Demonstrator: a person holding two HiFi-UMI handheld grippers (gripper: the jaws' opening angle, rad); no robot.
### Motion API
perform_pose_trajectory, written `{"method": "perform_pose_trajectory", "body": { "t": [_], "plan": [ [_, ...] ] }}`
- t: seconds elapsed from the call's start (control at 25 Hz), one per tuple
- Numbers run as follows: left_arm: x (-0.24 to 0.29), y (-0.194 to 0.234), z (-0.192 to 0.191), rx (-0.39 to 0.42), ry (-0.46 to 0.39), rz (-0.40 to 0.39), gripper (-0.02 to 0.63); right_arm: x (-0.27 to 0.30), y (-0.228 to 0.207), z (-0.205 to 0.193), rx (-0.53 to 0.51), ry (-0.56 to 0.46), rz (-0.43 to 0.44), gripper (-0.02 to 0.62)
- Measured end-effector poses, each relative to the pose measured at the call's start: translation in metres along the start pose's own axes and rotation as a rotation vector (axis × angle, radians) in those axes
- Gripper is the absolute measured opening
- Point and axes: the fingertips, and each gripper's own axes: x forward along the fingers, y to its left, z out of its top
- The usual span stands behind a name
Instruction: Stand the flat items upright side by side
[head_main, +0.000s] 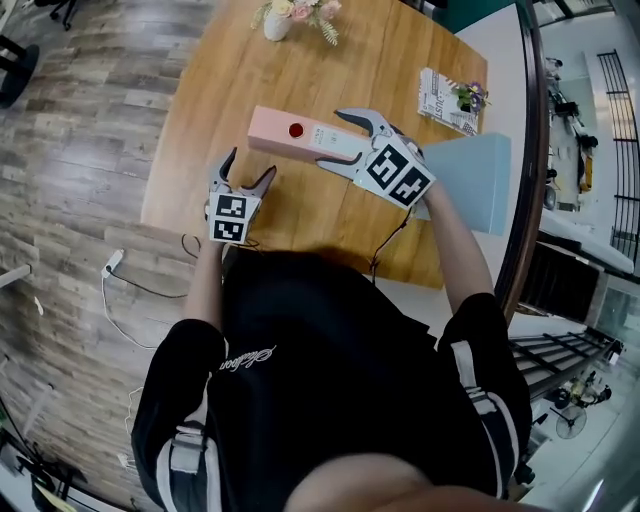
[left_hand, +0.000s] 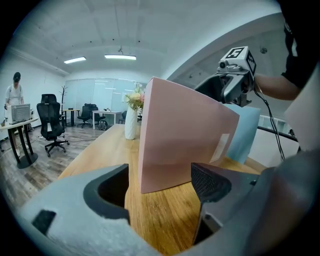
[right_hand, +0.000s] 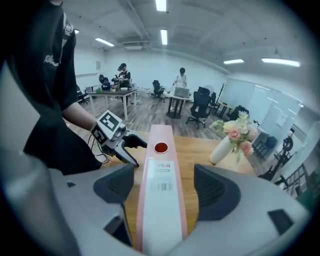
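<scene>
Pink binder (right_hand: 161, 200) stands on its long bottom edge mid-worktop (head_main: 230, 90), spine up. The long axis runs left to right across me, the right end a little nearer.

Right fingers (right_hand: 215, 192): released and spread wide, one on each side of the spine near its right end, coming at it from above. Gaps show on both sides, so nothing is gripped. This hand is nearer the binder.

Left fingers (left_hand: 210, 182): also released and empty, low on the near side by the binder's left end. The broad pink face lies just beyond them, apart.

Judgement: if the binder needs steadying or shifting, the squeeze must go across the thin spine, not along it.

Materials: matte, stiff, flat-sided board cover; spine carries a red dot (right_hand: 160, 148) and a white barcode label (right_hand: 162, 181). The worktop is smooth wood grain.

A pale blue folder (head_main: 470, 185) looks upright off the binder's right end, not yet beside it.
</scene>
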Motion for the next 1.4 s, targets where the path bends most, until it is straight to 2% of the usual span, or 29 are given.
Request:
{"method": "perform_pose_trajectory", "body": {
  "t": [0.2, 0.36, 0.6, 0.72, 0.84, 1.12, 1.28, 1.4],
  "plan": [
    [-0.008, 0.001, -0.004, -0.025, -0.009, -0.017, 0.397, 0.029, 0.007, 0.006, -0.101, 0.165, 0.066, 0.377],
    [-0.014, 0.007, -0.014, -0.035, 0.016, -0.041, 0.396, 0.051, 0.006, 0.003, -0.176, 0.283, 0.071, 0.336],
    [-0.012, 0.006, -0.018, -0.030, 0.038, -0.115, 0.383, 0.054, 0.000, 0.002, -0.143, 0.354, 0.019, 0.311],
    [-0.005, 0.005, -0.013, -0.014, 0.045, -0.163, 0.383, 0.044, -0.004, 0.003, -0.094, 0.308, -0.079, 0.308],
    [0.008, 0.000, -0.002, 0.020, 0.048, -0.217, 0.383, 0.021, -0.016, 0.002, -0.024, 0.228, -0.221, 0.305],
    [0.039, -0.047, 0.010, 0.097, 0.078, -0.410, 0.383, -0.067, -0.030, -0.023, 0.198, -0.065, -0.617, 0.307],
    [0.053, -0.087, 0.023, 0.136, 0.086, -0.547, 0.383, -0.109, -0.012, -0.048, 0.299, -0.147, -0.763, 0.307],
    [0.071, -0.110, 0.039, 0.137, 0.069, -0.630, 0.383, -0.131, 0.002, -0.064, 0.329, -0.174, -0.843, 0.304]
  ]
}}
